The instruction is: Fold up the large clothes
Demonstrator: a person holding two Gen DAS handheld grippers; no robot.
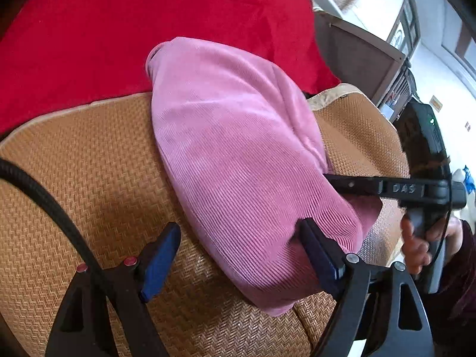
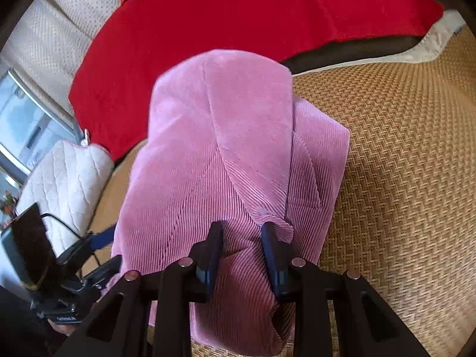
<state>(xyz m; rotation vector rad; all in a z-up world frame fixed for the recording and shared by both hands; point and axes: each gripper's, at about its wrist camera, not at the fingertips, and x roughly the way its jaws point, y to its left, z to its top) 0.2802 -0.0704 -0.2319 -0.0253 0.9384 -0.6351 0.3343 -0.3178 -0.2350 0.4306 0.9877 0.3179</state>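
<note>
Here a pink corduroy garment [image 2: 226, 154], folded into a thick bundle, is laid on a woven straw mat [image 1: 89, 178], with its far end reaching onto a red blanket [image 1: 148, 23] spread behind the mat. The right gripper [image 2: 242, 247] is closed on a raised fold at the near edge of the garment — the ribbed cloth is pinched between its two blue pads. The left gripper [image 1: 238, 255] is held wide open at the garment's other near corner: one pad is pressed against the cloth, the other stands apart over the bare mat, and nothing is gripped. Beside the garment, past the mat's edge, a quilted cream bag [image 2: 65, 178] is seen — closed, its contents hidden.
</note>
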